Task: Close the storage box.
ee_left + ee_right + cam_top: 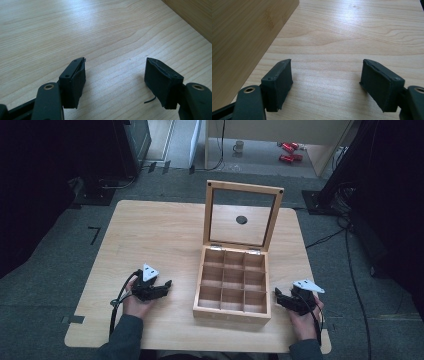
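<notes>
A wooden compartment box (232, 285) was set on the light wood table (150, 235) between the two hands, its glass-paned lid (243, 215) stood upright at the far edge so that all nine empty cells were left reachable from above. The left gripper (167, 284) was held low over the tabletop just beside the box's left wall and the right gripper (276, 296) just beside its right wall — each aimed inward, as if readied for work on the box. Both pairs of jaws were spread wide with nothing between them — bare wood grain was seen through each gap in the gripper views (115, 72) (325, 72).
</notes>
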`<act>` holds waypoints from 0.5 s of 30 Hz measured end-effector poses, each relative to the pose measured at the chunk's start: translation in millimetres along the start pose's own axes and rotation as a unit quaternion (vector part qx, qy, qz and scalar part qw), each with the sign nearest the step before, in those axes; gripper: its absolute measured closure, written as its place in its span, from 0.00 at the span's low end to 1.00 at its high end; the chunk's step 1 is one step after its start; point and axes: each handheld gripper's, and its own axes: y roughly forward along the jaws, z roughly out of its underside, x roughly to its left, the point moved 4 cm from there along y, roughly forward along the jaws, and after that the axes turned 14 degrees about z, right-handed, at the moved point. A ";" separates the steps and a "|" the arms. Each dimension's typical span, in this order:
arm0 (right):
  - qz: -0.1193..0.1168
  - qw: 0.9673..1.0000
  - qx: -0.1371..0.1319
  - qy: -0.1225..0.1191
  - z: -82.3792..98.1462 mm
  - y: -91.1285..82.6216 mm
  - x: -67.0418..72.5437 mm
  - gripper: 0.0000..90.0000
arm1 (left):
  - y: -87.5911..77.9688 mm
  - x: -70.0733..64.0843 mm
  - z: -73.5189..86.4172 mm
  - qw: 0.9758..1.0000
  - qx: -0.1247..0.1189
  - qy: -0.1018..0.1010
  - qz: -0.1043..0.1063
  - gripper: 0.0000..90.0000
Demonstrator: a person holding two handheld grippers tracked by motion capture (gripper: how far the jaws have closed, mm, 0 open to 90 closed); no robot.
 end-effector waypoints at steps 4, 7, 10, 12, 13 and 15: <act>0.000 1.000 0.000 0.000 -0.1 0.1 0.3 0.27 | 0.1 -0.2 -0.1 1.000 0.000 -0.001 -0.001 0.38; -0.002 1.000 0.000 -0.002 -0.2 0.3 0.7 0.26 | 0.4 -0.4 -0.6 1.000 0.001 -0.002 -0.002 0.38; -0.011 1.000 0.002 -0.013 0.1 0.2 2.5 0.20 | 0.3 -0.7 -0.7 1.000 0.004 0.001 0.002 0.37; -0.013 1.000 0.002 -0.015 0.3 0.2 2.9 0.20 | 0.4 -0.9 -0.7 1.000 0.004 0.001 0.002 0.37; -0.014 1.000 0.002 -0.016 0.3 0.1 3.0 0.20 | 0.4 -1.0 -0.8 1.000 0.004 0.001 0.002 0.37; -0.014 1.000 0.002 -0.017 0.3 0.2 3.1 0.19 | 0.4 -1.1 -0.8 1.000 0.004 0.001 0.002 0.37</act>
